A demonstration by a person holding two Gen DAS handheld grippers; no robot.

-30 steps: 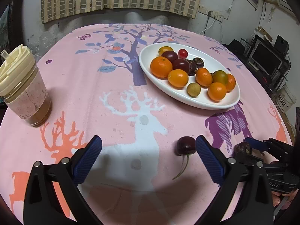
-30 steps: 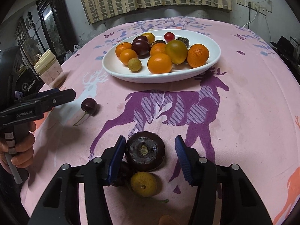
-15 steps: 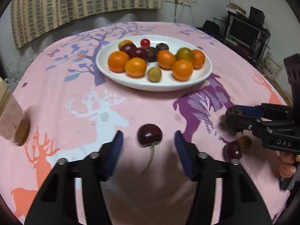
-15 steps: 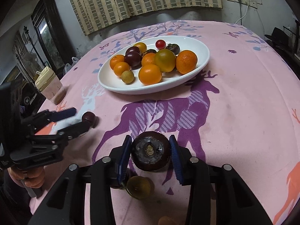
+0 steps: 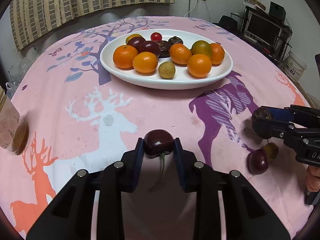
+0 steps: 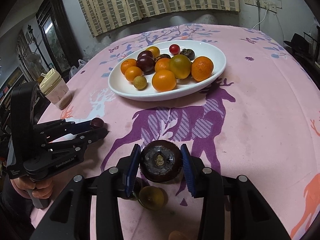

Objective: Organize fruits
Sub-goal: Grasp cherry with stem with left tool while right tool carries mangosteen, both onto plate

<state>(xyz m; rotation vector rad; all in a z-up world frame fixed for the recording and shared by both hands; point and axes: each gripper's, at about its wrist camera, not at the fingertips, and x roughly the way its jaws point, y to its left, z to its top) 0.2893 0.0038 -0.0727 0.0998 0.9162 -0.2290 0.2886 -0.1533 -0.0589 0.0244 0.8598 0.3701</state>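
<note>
The left tongs [image 5: 159,147] were clamped on a cherry [image 5: 158,143], the right tongs [image 6: 160,161] on a dark round fruit [image 6: 161,164], perhaps a mangosteen. Both wanted a gentle squeeze and a clean lift over the plate [image 6: 210,84] rim. Crowded oranges [image 6: 164,80] left little room; two small fruits [image 5: 258,161] lay loose on the bench [image 5: 140,110].

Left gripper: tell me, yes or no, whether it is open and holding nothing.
No: in the left wrist view the left gripper is shut on the dark cherry, both blue pads pressed against its sides, stem hanging below.
</note>
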